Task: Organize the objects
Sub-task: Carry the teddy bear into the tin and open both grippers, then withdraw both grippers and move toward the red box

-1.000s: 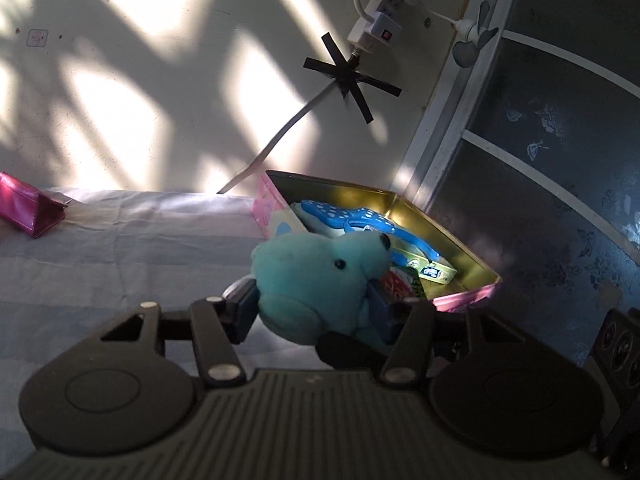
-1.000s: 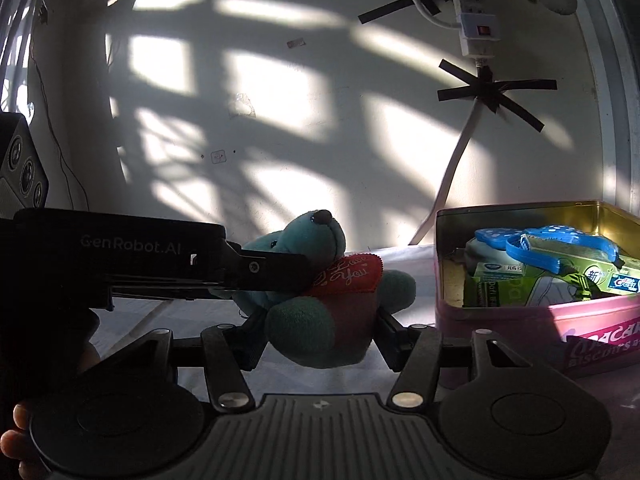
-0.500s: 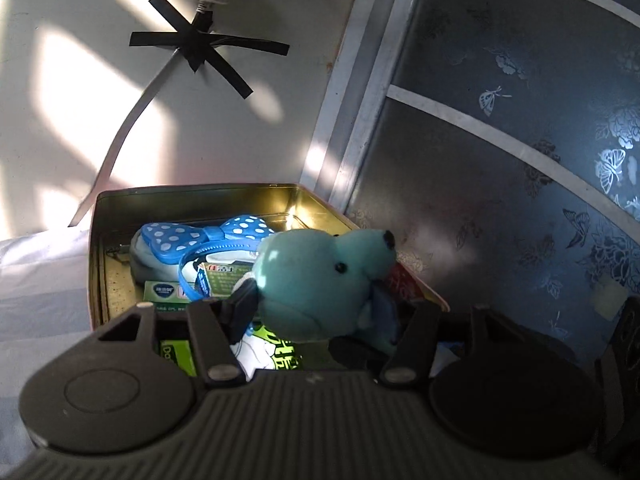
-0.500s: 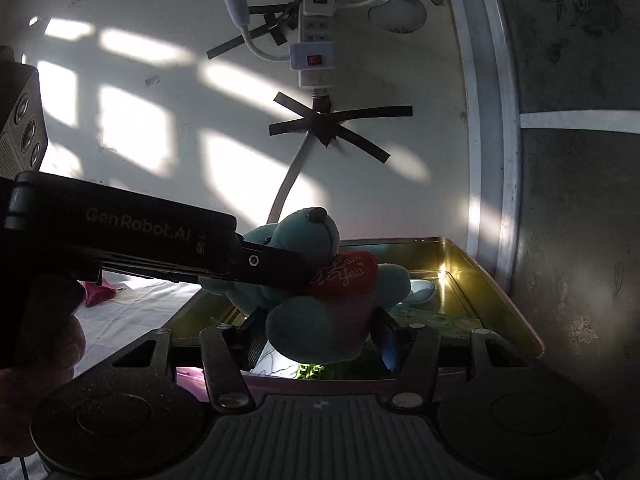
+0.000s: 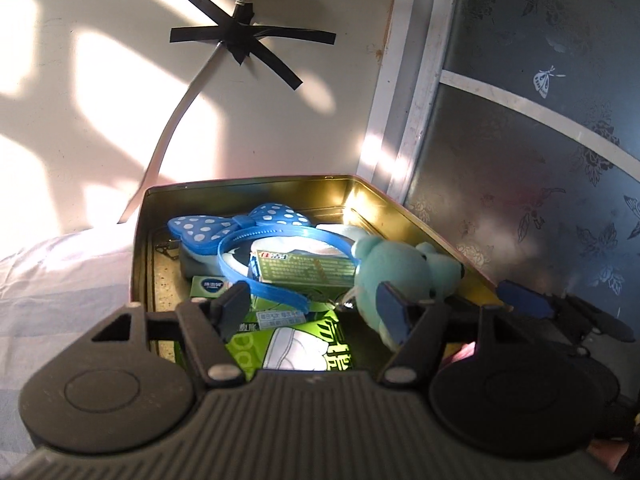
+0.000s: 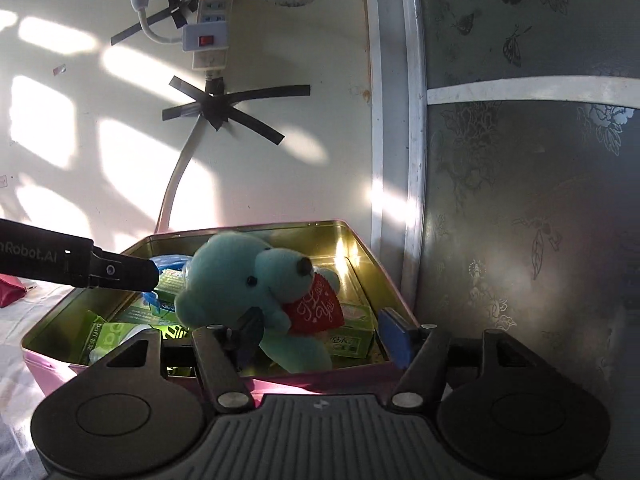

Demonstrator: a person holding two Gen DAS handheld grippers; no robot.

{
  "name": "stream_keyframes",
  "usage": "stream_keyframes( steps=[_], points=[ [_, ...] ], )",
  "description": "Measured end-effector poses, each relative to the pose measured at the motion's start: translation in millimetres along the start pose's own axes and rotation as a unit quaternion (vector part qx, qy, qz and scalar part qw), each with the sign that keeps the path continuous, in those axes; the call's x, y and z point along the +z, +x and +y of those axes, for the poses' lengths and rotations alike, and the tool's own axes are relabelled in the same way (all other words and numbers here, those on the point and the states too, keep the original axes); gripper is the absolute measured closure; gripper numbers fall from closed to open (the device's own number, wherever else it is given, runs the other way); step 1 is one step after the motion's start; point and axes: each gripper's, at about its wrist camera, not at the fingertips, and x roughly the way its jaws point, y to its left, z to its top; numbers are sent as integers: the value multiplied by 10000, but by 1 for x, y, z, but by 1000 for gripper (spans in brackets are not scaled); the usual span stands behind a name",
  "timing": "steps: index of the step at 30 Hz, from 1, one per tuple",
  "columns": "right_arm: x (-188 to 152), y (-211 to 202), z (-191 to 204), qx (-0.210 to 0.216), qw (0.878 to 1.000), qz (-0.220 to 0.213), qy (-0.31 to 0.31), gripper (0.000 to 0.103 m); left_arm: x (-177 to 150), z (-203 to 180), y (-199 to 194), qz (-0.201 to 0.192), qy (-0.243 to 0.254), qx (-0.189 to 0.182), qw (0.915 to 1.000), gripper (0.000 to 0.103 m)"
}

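Observation:
A teal teddy bear (image 6: 240, 280) with a red heart (image 6: 316, 312) sits inside the pink tin (image 6: 120, 372) on green boxes (image 6: 352, 340), near the tin's right wall. My right gripper (image 6: 320, 336) hovers at the tin's front rim, its jaws opening. The bear stands between them, and the right pad (image 6: 394, 340) is clear of it. My left gripper (image 5: 312, 308) reaches over the tin (image 5: 138, 248), jaws opening too. The bear (image 5: 400, 272) lies just past its right pad (image 5: 394, 312), and the left pad (image 5: 232, 304) touches nothing. A blue polka-dot bow headband (image 5: 240, 224) also lies in the tin.
The tin stands in a corner against a sunlit wall and a dark patterned glass panel (image 6: 520, 200). A power strip (image 6: 210, 36) and taped cable (image 6: 180, 172) hang above it. A pink pouch (image 6: 8, 292) lies on the pale sheet (image 5: 60, 272) to the left.
Both grippers carried the bear to the right, from above the sheet to over the tin. Their jaws have widened and the bear now sits in the tin, free of the pads.

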Motion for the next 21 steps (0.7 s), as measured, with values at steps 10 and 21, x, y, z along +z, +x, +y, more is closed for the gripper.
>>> stream_keyframes(
  steps=[10,21],
  points=[
    [19,-5,27,574,9972,-39,487,47,-17,43,-41,-70,-348,251,9991,29],
    [3,-38,85,1061,9894,-16,996,47,-57,88,-84,37,-3,1054,9944,29]
  ],
)
